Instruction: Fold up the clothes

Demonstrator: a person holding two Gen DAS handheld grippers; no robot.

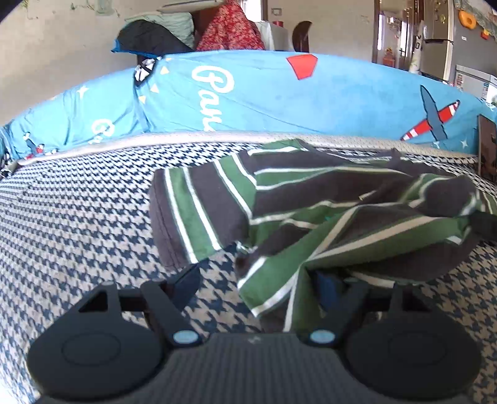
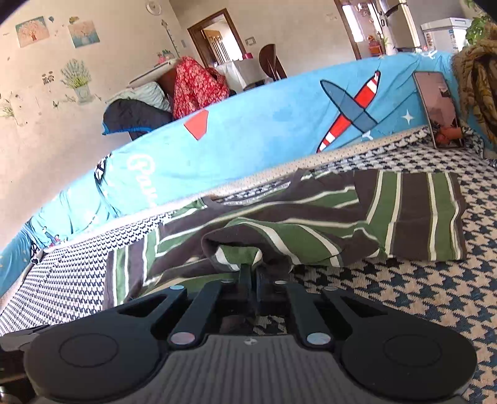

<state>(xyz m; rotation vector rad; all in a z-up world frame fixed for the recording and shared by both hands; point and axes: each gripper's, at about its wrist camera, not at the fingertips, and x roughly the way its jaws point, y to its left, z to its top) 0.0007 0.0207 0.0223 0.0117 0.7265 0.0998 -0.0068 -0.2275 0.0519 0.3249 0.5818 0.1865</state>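
A striped garment (image 1: 310,199) in green, dark grey and white lies crumpled on the houndstooth bed cover (image 1: 77,217). My left gripper (image 1: 257,282) is open; a corner of the garment drapes between its fingers and over the right finger, while the left finger (image 1: 186,279) stands bare on the cover. In the right wrist view the same garment (image 2: 310,217) spreads ahead, partly folded over itself. My right gripper (image 2: 251,270) is shut on a fold of the garment at its near edge.
A blue bolster (image 1: 279,93) with plane prints runs along the far side of the bed, also in the right wrist view (image 2: 248,130). A tablet (image 2: 438,108) leans on it at right. Piled clothes (image 1: 217,28) lie behind it. Houndstooth cover (image 2: 419,295) extends right.
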